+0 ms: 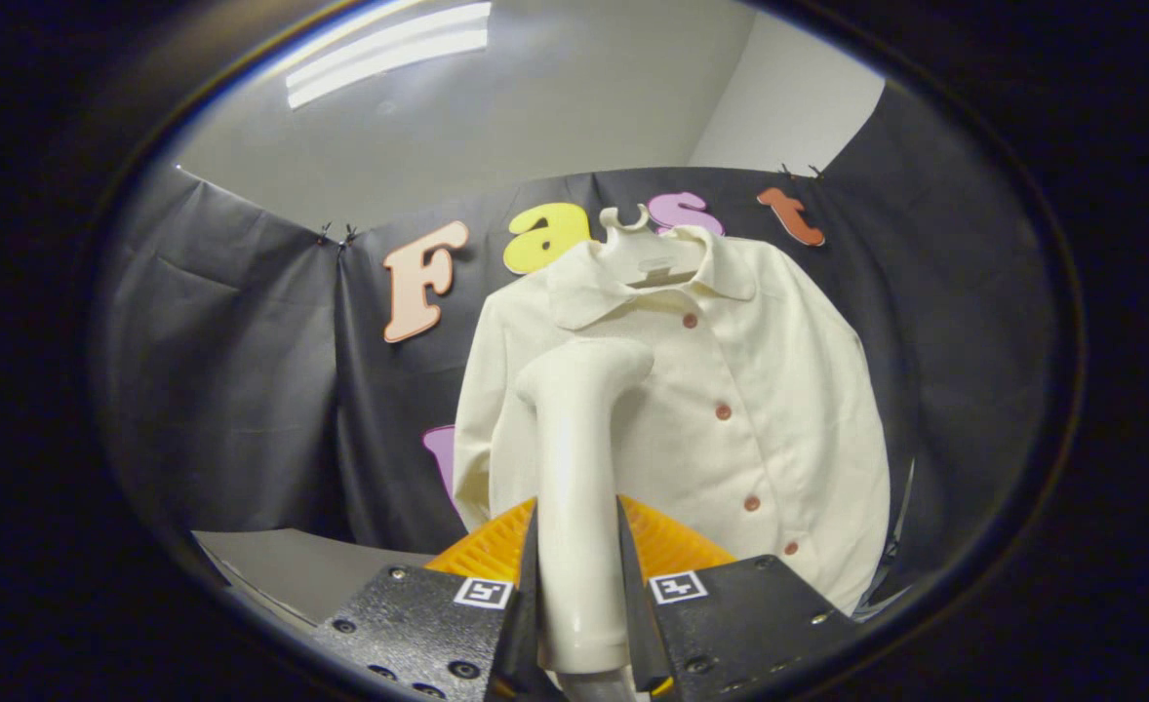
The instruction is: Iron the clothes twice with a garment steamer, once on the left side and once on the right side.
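Right now the gripper (579,546) is clenched on the garment steamer (574,458), both fingers (526,585) pressing the handle from left and right. Steamer handle stands upright between the fingers, cream-white, and its head bends toward the far side at the top, pointing at the shirt (731,409). Steamer head sits in front of the shirt's left half, near the chest, left of the button row (723,411); cannot tell if the head touches the fabric or hangs just short of it, the fisheye flattens depth.

Shirt is cream-white, long sleeved, with a collar, hung on a white hanger (648,255) against the black cloth wall (243,390). Reddish-brown buttons run down its middle, the front is closed. Left sleeve hangs down beside the steamer handle, right sleeve hangs on the far right side.

Orange ribbed part (677,541) shows just behind the fingers on both sides of the handle. Grey tabletop (292,565) edge lies low at the left, near the gripper. Ceiling light (389,49) glows above, white wall (789,107) beyond the cloth.
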The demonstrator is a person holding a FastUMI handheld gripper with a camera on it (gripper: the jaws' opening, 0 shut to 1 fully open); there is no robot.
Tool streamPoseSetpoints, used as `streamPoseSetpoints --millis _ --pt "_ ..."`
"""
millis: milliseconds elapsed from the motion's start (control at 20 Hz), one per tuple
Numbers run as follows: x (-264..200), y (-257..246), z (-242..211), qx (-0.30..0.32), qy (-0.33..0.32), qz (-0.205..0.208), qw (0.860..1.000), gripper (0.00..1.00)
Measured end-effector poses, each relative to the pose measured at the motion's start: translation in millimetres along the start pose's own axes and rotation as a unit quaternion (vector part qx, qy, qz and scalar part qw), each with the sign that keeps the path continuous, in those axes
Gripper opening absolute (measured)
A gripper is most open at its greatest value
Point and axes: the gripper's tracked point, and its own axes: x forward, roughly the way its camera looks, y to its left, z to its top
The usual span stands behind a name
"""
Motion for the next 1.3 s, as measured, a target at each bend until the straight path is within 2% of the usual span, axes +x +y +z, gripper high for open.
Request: streamPoseSetpoints --millis 700,1300 --pt "-31 -26 -72 0.057 0.042 -0.001 0.998 0.37" --pt "-70 -45 -155 0.094 0.09 -0.016 0.991 0.37"
